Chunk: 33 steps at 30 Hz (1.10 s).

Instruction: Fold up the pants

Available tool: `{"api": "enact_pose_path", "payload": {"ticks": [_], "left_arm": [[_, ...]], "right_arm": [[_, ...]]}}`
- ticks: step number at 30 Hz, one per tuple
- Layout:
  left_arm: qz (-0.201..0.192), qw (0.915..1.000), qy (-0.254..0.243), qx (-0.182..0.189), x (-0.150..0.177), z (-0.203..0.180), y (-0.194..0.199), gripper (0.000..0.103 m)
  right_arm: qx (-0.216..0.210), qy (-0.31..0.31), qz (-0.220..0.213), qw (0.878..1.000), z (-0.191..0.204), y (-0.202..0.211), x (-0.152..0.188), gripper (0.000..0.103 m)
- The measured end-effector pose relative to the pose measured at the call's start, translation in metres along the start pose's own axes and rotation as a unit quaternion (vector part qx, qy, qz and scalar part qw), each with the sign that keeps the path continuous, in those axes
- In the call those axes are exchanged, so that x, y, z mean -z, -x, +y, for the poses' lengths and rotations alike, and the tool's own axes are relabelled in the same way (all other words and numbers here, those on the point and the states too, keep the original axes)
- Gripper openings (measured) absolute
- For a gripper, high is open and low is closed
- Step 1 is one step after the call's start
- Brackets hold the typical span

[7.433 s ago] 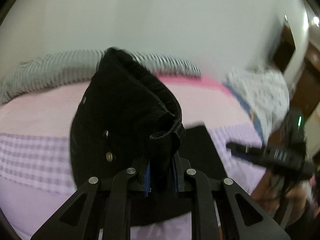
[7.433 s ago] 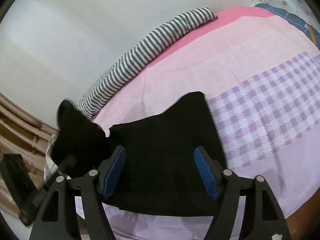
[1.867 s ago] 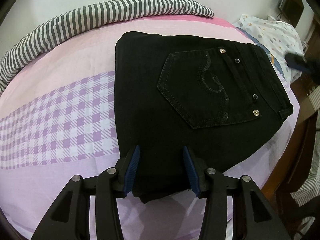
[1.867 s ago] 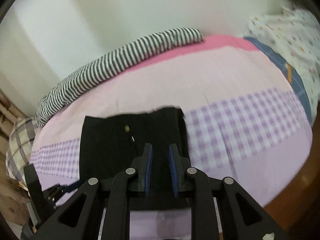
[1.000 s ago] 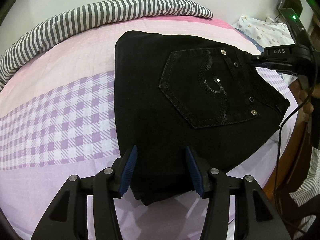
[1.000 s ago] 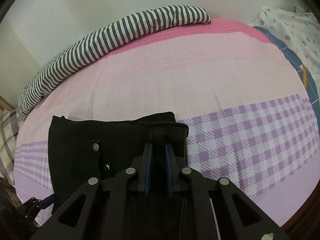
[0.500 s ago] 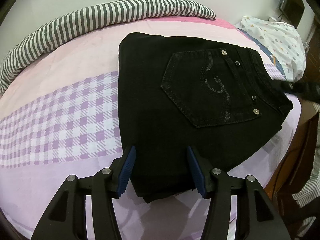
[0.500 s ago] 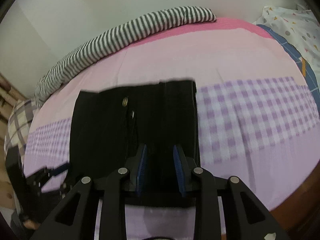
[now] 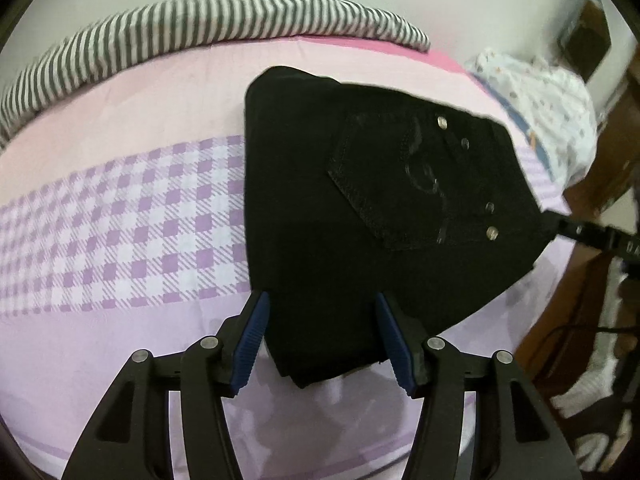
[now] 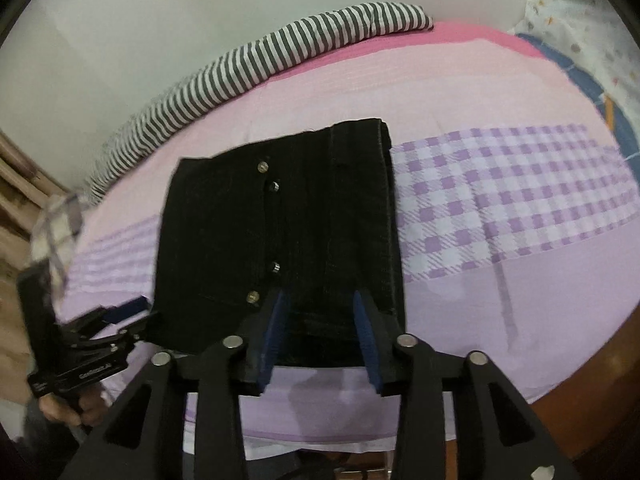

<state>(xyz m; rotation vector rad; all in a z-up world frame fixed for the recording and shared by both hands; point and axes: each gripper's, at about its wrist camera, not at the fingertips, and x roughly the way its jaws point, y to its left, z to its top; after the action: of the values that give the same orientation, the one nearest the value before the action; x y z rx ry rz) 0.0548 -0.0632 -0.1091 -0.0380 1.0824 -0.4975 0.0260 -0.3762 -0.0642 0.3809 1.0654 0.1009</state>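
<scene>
Left wrist view: folded black pants flat on bed, centre to 3 o'clock. Left gripper jaws apart, gripping nothing; right gripper jaws opening, pants edge between.

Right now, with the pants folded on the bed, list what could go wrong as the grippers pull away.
1. The right gripper is opening but its pads still flank the waistband edge of the black pants; backing off too early may drag the top layer.
2. The left gripper straddles the near corner, where a lower layer peeks out; a nudge could skew it.
3. The pants lie near the bed edge and might slide off.
</scene>
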Motion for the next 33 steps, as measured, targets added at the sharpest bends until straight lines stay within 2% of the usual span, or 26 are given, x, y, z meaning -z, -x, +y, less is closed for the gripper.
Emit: {"api": "enact_pose_path", "payload": {"ticks": [3, 6, 9, 14, 16, 20, 23, 33], "left_arm": [[-0.010, 0.9990, 0.038, 0.021, -0.005, 0.018, 0.007, 0.058], [-0.011, 0.9967, 0.073, 0.033, -0.010, 0.034, 0.008, 0.058], [0.001, 0.9933, 0.106, 0.046, -0.017, 0.048, 0.003, 0.058], [0.023, 0.9857, 0.142, 0.088, -0.027, 0.060, -0.009, 0.058], [0.032, 0.9829, 0.151, 0.100, -0.029, 0.061, -0.015, 0.058], [0.045, 0.9801, 0.159, 0.109, -0.032, 0.062, -0.026, 0.058], [0.048, 0.9773, 0.166, 0.123, -0.035, 0.062, -0.031, 0.058], [0.045, 0.9797, 0.148, 0.128, -0.049, 0.059, -0.040, 0.058]], "right_arm": [[-0.038, -0.021, -0.013, 0.999, -0.013, 0.007, -0.008, 0.044], [-0.045, -0.036, -0.014, 0.998, -0.025, 0.008, -0.015, 0.046], [-0.064, -0.064, 0.001, 0.996, -0.042, 0.001, -0.024, 0.048], [-0.122, -0.108, 0.039, 0.986, -0.064, -0.016, -0.026, 0.049], [-0.129, -0.115, 0.053, 0.984, -0.071, -0.022, -0.027, 0.051], [-0.133, -0.128, 0.057, 0.981, -0.085, -0.028, -0.023, 0.056], [-0.148, -0.137, 0.069, 0.977, -0.095, -0.035, -0.022, 0.056], [-0.181, -0.108, 0.092, 0.973, -0.095, -0.057, -0.033, 0.057]]}}
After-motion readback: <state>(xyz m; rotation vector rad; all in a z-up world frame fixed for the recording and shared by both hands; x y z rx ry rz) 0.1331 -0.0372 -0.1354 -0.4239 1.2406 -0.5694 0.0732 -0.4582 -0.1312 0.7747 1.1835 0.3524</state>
